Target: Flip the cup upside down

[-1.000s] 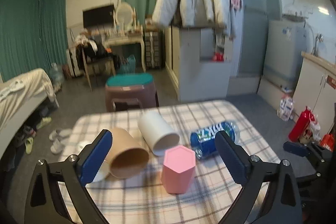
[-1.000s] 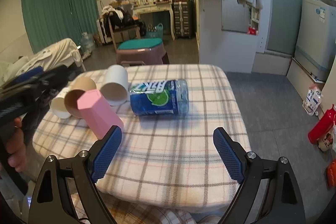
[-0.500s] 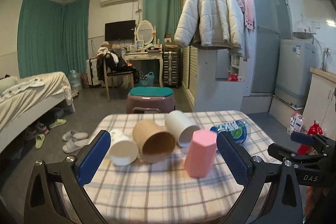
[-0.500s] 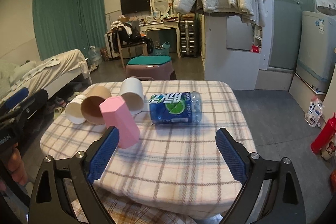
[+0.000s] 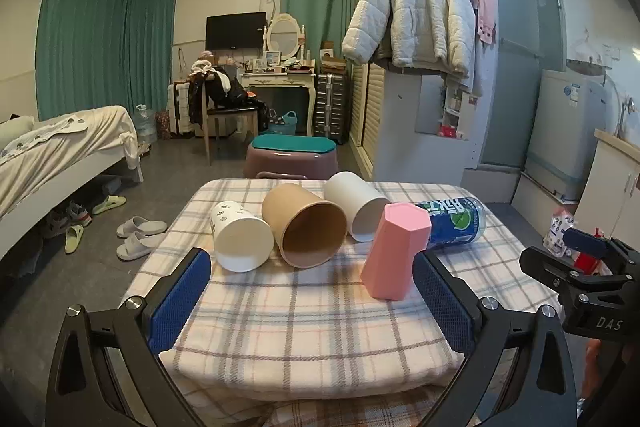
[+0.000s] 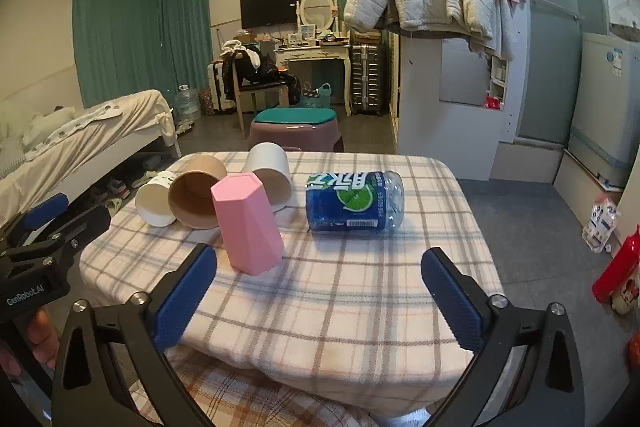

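A pink hexagonal cup [image 5: 394, 251] [image 6: 248, 223] stands upside down on the checked tablecloth [image 5: 304, 315] [image 6: 352, 291]. Behind it three cups lie on their sides: a small white paper cup [image 5: 240, 237] [image 6: 154, 199], a brown paper cup [image 5: 306, 229] [image 6: 196, 193] and a white cup [image 5: 358, 205] [image 6: 270, 171]. My left gripper [image 5: 308, 301] is open and empty at the table's near edge. My right gripper [image 6: 318, 295] is open and empty, also back from the cups.
A blue-labelled plastic bottle [image 5: 456, 223] [image 6: 354, 201] lies on its side right of the cups. A purple stool with a teal top [image 5: 290, 155] [image 6: 296, 127] stands behind the table. A bed [image 5: 52, 155] is at the left, a red bottle [image 6: 618, 265] on the floor at right.
Both grippers have pulled back and levelled out, so the table sits farther away. The pink cup stands as before, apart from both grippers.
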Action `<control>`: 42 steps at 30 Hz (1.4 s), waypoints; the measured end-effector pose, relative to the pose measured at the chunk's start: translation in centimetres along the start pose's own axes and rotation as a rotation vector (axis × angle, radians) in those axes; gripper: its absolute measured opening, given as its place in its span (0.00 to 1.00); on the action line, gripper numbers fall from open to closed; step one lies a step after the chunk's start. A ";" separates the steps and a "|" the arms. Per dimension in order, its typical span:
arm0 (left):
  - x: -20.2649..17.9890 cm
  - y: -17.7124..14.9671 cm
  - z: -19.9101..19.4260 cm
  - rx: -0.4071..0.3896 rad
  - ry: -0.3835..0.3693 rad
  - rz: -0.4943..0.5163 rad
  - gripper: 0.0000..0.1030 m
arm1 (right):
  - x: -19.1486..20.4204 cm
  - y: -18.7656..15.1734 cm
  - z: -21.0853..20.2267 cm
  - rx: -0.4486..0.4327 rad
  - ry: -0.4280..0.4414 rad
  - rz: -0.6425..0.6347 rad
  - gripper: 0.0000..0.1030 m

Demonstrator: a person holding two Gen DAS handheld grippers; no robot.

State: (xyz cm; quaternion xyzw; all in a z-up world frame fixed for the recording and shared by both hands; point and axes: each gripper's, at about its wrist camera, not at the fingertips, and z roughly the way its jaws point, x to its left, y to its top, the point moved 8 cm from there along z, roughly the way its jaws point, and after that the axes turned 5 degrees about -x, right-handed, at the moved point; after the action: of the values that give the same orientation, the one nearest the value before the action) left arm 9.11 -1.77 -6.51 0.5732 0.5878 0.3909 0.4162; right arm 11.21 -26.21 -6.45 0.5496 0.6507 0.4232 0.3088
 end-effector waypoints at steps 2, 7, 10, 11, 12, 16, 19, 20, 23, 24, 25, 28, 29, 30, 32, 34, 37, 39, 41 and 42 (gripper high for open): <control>0.0 -0.1 0.1 0.006 -0.007 -0.009 1.00 | 0.3 0.1 0.1 0.000 0.001 -0.008 1.00; 0.3 -0.1 0.2 0.010 -0.003 -0.010 1.00 | 0.5 -0.2 0.4 0.010 0.007 -0.005 1.00; 0.3 -0.1 0.2 0.011 -0.001 -0.009 1.00 | 0.6 -0.3 0.4 0.010 0.008 -0.005 1.00; 0.3 -0.1 0.2 0.010 -0.001 -0.010 1.00 | 0.6 -0.3 0.4 0.010 0.007 -0.005 1.00; 0.3 -0.1 0.2 0.009 0.001 -0.010 1.00 | 0.6 -0.3 0.4 0.010 0.008 -0.005 1.00; 0.5 0.0 0.1 0.002 0.003 -0.013 1.00 | 0.7 -0.4 0.5 0.013 0.008 -0.006 1.00; 0.6 0.1 0.1 0.002 0.008 -0.015 1.00 | 0.7 -0.6 0.6 0.017 0.011 -0.004 1.00; 0.7 0.1 0.1 0.004 0.010 -0.016 1.00 | 0.6 -0.6 0.6 0.018 0.011 -0.003 1.00; 0.6 0.1 0.1 0.005 0.009 -0.015 1.00 | 0.6 -0.8 0.7 0.022 0.012 -0.003 1.00; 0.6 0.1 0.2 0.005 0.009 -0.014 1.00 | 0.6 -0.8 0.7 0.022 0.014 -0.003 1.00; 0.6 0.1 0.2 0.005 0.009 -0.013 1.00 | 0.7 -0.9 0.7 0.023 0.015 -0.003 1.00; 0.6 0.2 0.2 0.005 0.010 -0.015 1.00 | 0.8 -1.0 0.7 0.023 0.015 -0.004 1.00; 0.6 0.1 0.2 0.005 0.009 -0.016 1.00 | 0.8 -1.0 0.8 0.024 0.016 -0.006 1.00; 0.6 0.1 0.2 0.005 0.008 -0.016 1.00 | 0.8 -1.0 0.7 0.023 0.015 -0.005 1.00; 0.6 0.1 0.2 0.006 0.010 -0.015 1.00 | 0.8 -1.0 0.8 0.027 0.019 -0.003 1.00; 0.6 0.1 0.2 0.006 0.010 -0.016 1.00 | 0.9 -1.1 0.8 0.028 0.020 -0.003 1.00; 0.5 0.1 0.1 0.005 0.008 -0.016 1.00 | 1.0 -1.1 0.8 0.030 0.021 -0.005 1.00; 0.5 0.1 0.2 0.006 0.010 -0.015 1.00 | 1.0 -1.2 0.8 0.030 0.022 -0.005 1.00; 0.5 0.1 0.2 0.006 0.010 -0.015 1.00 | 1.0 -1.1 0.8 0.030 0.022 -0.005 1.00; 0.5 0.1 0.2 0.006 0.010 -0.016 1.00 | 1.0 -1.2 0.8 0.030 0.022 -0.004 1.00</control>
State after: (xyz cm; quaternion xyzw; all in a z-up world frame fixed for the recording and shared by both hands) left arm 9.29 -1.25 -6.49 0.5679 0.5956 0.3886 0.4145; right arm 11.14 -25.07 -7.77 0.5482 0.6616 0.4186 0.2943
